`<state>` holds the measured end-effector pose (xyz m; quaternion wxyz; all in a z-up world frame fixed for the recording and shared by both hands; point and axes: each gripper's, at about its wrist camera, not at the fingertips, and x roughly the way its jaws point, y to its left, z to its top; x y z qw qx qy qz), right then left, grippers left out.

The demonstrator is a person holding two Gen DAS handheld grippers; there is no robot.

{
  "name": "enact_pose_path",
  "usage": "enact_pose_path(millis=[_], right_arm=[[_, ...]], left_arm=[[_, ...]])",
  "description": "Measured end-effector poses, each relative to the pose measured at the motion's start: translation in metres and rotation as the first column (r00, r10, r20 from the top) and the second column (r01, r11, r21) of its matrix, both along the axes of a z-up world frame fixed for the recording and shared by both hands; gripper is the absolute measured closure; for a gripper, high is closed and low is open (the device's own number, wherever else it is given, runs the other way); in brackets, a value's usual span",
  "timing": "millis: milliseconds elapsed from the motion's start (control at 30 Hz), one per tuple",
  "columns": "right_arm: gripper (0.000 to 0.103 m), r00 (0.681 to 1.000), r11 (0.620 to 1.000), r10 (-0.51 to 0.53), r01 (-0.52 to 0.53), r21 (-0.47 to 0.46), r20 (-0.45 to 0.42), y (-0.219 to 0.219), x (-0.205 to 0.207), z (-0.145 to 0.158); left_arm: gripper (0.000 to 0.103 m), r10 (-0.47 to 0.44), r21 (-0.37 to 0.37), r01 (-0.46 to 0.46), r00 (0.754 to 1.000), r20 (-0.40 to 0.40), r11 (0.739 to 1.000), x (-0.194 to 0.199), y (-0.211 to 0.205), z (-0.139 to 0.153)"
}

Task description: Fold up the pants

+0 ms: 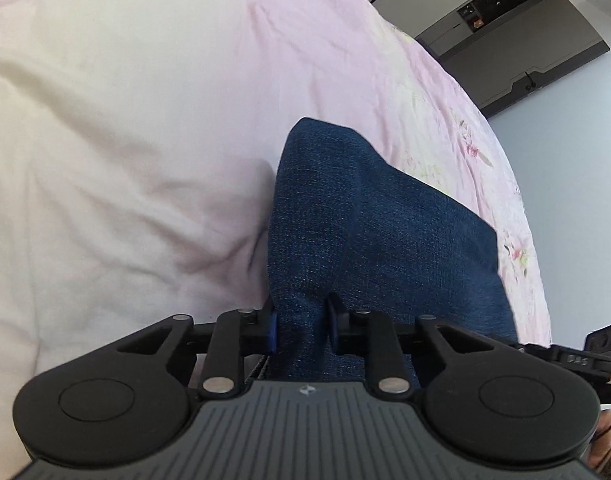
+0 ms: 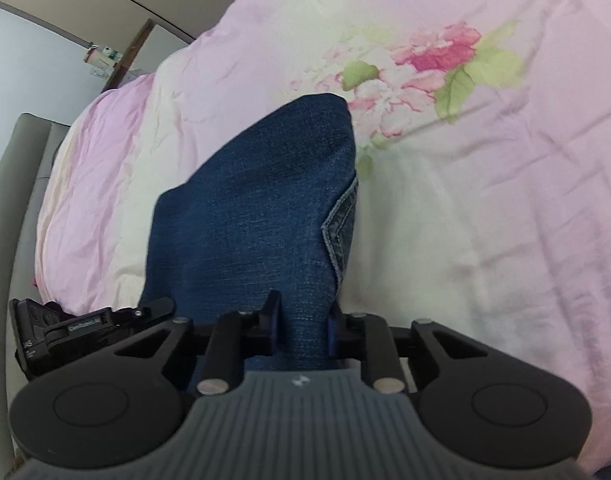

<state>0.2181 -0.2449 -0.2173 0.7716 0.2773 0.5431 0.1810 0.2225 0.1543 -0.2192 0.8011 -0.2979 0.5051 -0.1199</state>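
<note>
Dark blue denim pants (image 1: 369, 232) hang folded over a pink floral bedspread (image 1: 145, 120). My left gripper (image 1: 303, 326) is shut on the pants' edge, with cloth bunched between its blue pads. My right gripper (image 2: 301, 326) is shut on the same pants (image 2: 265, 208) at another point along the edge. A stitched seam or pocket (image 2: 339, 224) shows at the right side in the right wrist view. The pants drape away from both grippers down toward the bedspread (image 2: 465, 220). The other gripper (image 2: 65, 332) shows at the left in the right wrist view.
The bed's right edge runs beside a pale blue wall and a dark grey cabinet (image 1: 525, 48). A grey headboard or bed frame (image 2: 21, 168) stands at the left in the right wrist view. The right gripper's side (image 1: 597, 352) shows at the edge of the left wrist view.
</note>
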Motion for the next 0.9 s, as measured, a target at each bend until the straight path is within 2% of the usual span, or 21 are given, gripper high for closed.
enact_pose_path(millis=[200,433,600,667,767,900], right_arm=[[0.088,0.992,0.997,0.070,-0.068,-0.022,0.109,0.017,-0.001,0.060],[0.088,0.972,0.986,0.157,-0.163,0.024,0.174,0.075,0.018,0.098],[0.088,0.959,0.965,0.213,-0.237,0.115,0.186,0.133,0.044,0.097],[0.088,0.956,0.953,0.232,-0.261,0.157,0.182,0.156,0.058,0.087],[0.088,0.951,0.938,0.250,-0.284,0.197,0.182,0.184,0.080,0.070],[0.088,0.947,0.936,0.274,-0.303,0.177,0.169,0.212,0.103,0.047]], left_arm=[[0.079,0.069,-0.061,-0.065,0.995,0.072,0.996,-0.015,0.023,0.028],[0.079,0.145,0.011,-0.148,0.980,0.132,0.989,-0.023,0.087,0.087],[0.079,0.176,0.130,-0.192,0.976,0.126,0.973,-0.015,0.136,0.118],[0.079,0.198,0.147,-0.216,0.972,0.125,0.965,-0.010,0.154,0.120],[0.079,0.227,0.158,-0.244,0.967,0.114,0.957,0.005,0.172,0.107],[0.079,0.246,0.152,-0.256,0.966,0.083,0.955,0.016,0.193,0.072]])
